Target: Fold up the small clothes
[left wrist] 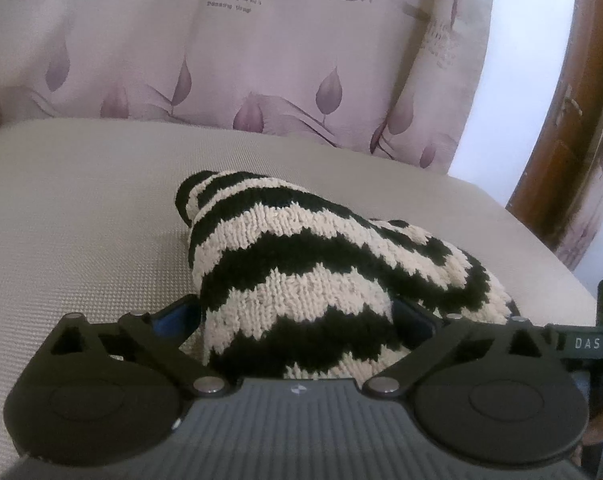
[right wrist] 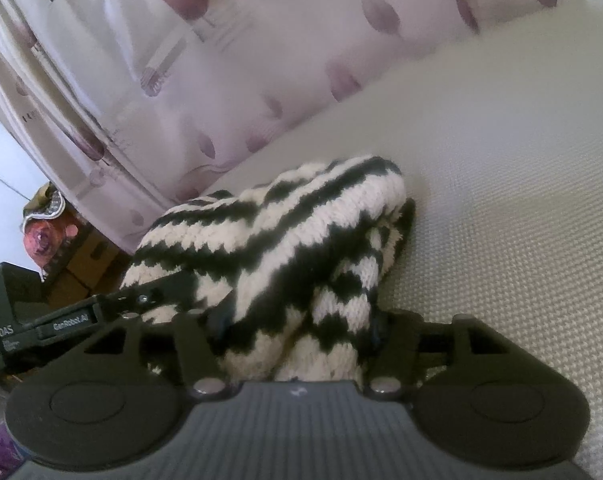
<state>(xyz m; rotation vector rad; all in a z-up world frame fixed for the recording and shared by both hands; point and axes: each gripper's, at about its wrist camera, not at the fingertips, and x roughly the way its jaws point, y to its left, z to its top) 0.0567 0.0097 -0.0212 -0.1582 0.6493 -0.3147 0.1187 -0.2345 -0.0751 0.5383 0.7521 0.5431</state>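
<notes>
A black-and-cream zigzag knitted garment (left wrist: 301,240) lies bunched in a folded heap on a beige woven cushion (left wrist: 81,220). My left gripper (left wrist: 301,312) stands wide open around its near end, and the knit fills the gap between the fingers without being squeezed. In the right wrist view the same garment (right wrist: 301,216) sits between the fingers of my right gripper (right wrist: 299,320), which is open with the cloth loose between them. The left gripper's body (right wrist: 61,324) shows at the left, with its finger against the knit. The fingertips of both grippers are largely hidden by the cloth.
A pale curtain with purple leaf prints (left wrist: 261,60) hangs right behind the cushion (right wrist: 501,200). A curved brown wooden frame (left wrist: 561,120) stands at the right, beyond the cushion's edge. Cardboard boxes and a floral bundle (right wrist: 81,268) sit past the cushion's left edge.
</notes>
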